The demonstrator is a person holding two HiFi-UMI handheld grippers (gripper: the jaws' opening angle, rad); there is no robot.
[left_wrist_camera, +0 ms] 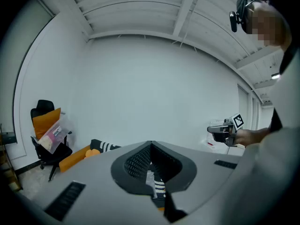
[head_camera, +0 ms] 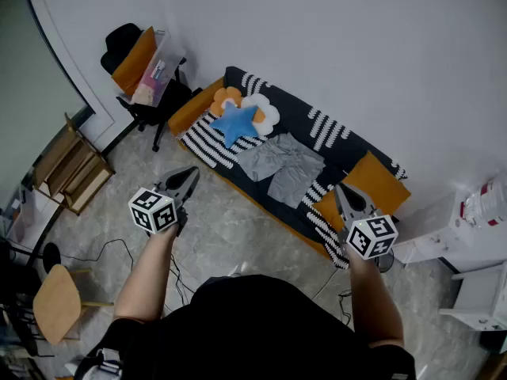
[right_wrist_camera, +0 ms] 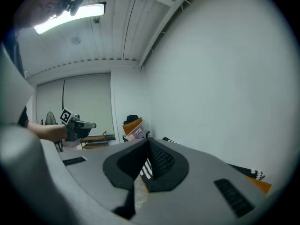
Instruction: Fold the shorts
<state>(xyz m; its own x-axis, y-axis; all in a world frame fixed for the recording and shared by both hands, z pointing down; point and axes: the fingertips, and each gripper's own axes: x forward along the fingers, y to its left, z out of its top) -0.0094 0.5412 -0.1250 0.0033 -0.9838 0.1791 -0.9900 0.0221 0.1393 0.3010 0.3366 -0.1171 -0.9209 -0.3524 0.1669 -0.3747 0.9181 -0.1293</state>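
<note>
Shorts (head_camera: 283, 167) lie untouched on the sofa (head_camera: 295, 111); left gripper (head_camera: 188, 176) and right gripper (head_camera: 343, 192) both clenched, empty.

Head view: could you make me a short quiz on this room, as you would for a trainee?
1. True or false: the shorts lie unfolded on the sofa.
2. Pick one. The left tool and right tool are: A) both shut and empty, held short of the sofa; B) both gripping the shorts; C) both wide open.
3. What shape is the blue pillow beside the shorts?
Key: 1 true; 2 A; 3 a star.
</note>
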